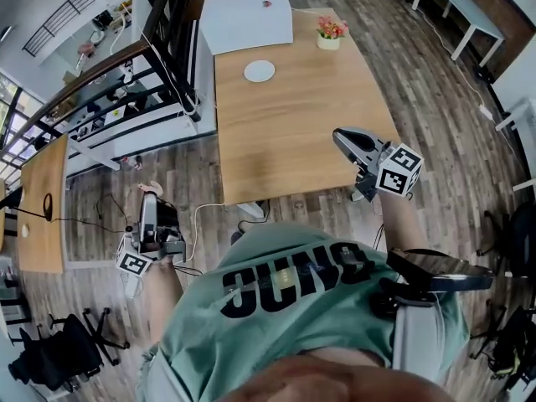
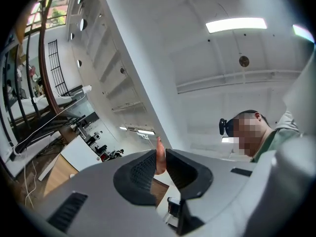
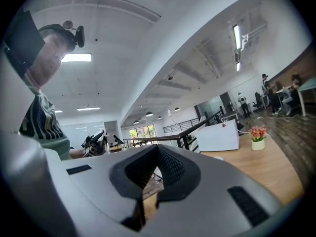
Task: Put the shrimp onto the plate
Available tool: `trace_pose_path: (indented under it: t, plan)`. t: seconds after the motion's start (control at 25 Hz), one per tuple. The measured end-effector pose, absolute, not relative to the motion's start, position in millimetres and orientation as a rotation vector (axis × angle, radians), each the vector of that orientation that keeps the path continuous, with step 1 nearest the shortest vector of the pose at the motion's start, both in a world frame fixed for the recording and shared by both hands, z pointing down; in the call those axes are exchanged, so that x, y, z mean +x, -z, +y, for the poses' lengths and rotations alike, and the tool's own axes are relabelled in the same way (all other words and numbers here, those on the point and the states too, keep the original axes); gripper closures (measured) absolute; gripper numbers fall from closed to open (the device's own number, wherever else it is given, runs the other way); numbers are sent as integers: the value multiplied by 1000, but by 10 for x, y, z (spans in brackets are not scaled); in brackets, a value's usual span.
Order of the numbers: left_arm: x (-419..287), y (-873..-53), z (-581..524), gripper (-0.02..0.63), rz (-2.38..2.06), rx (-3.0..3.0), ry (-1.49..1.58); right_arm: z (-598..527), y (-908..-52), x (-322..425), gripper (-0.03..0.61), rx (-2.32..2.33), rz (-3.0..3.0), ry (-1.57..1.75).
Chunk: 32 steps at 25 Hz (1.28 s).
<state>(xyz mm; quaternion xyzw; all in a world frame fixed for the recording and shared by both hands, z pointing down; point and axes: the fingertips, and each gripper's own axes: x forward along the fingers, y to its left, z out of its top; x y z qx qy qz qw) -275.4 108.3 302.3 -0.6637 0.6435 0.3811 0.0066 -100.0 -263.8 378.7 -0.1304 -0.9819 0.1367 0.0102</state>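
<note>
— Where's the shrimp (image 2: 160,159)?
— Lower centre, clamped in my left gripper (image 2: 161,152). Its long axis stands upright, tip poking above the jaws. It's slim and orange-pink.
— Your right gripper (image 3: 157,149)?
— 2 jaws together, nothing between. The white plate (image 1: 259,71) lies far up the table (image 1: 293,141).

Plank floor (image 1: 419,48), long wooden table (image 1: 289,132) (flower pot (image 1: 329,34) at its far end), black railing (image 1: 170,25), strip-lit white ceiling (image 2: 197,58).

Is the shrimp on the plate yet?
No, the shrimp sits pinched in the left gripper, away from the plate.
</note>
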Motion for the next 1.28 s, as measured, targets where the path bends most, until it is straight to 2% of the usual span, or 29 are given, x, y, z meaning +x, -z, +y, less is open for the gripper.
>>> trace_pose_path:
  t: [0.28, 0.48, 0.6, 0.88, 1.28]
  plan:
    - [-4072, -3202, 1215, 551, 1904, -2132, -1330, -2507, -3555, -1622, 574, -172, -3110, -343]
    - [-5291, -3307, 1777, 551, 1989, -2052, -1227, -2234, -3381, -2369, 574, -84, -3090, -351]
    - [-5762, -3393, 1945, 551, 2098, -2018, -1139, -2141, -3410, -2699, 574, -99, -3058, -341]
    - [-6200, -3552, 1836, 551, 2315, -1857, -1018, -2590, -3741, -2973, 574, -232, -3018, -350]
    - [-6386, -3168, 1314, 551, 2696, -1606, -699, -3599, -4030, -3376, 574, -525, -2994, -388]
